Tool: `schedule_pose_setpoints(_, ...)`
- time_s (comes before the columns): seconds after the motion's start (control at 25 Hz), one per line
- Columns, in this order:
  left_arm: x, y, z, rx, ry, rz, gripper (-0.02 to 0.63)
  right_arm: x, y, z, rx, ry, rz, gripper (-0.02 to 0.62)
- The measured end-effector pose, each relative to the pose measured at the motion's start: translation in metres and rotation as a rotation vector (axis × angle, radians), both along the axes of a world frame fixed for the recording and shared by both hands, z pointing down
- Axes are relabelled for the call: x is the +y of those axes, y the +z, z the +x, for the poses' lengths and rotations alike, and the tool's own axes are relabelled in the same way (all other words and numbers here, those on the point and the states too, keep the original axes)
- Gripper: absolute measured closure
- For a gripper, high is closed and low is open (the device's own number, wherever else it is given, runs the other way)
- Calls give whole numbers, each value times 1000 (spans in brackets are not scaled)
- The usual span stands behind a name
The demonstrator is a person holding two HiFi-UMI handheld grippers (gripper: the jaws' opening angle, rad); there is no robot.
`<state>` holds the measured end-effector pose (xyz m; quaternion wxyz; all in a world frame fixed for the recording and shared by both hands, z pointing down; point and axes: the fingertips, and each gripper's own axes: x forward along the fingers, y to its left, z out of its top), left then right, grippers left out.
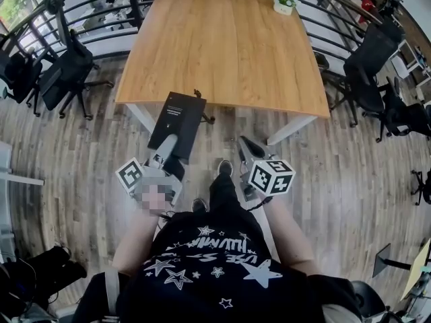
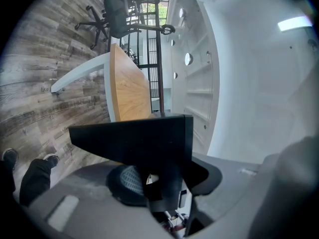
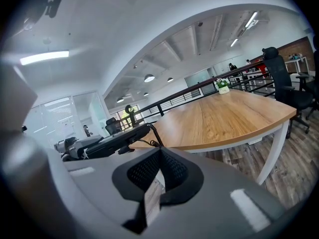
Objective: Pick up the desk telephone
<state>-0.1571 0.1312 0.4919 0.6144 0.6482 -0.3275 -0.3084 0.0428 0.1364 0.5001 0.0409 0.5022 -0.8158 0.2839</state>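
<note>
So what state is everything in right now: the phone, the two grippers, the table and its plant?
Desk telephone: lifted off the table, held at its near end.
Left gripper: shut on the desk telephone.
Right gripper: shut, nothing between its jaws.
Table: bare except for the potted plant.
Potted plant: upright, near the table's far edge.
</note>
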Motion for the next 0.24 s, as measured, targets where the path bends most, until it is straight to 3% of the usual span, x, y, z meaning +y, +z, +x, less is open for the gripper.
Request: schedule_pose_setpoints(0.24, 2, -3, 2, -6, 6, 5, 422, 2, -1, -5, 1, -17, 0, 597)
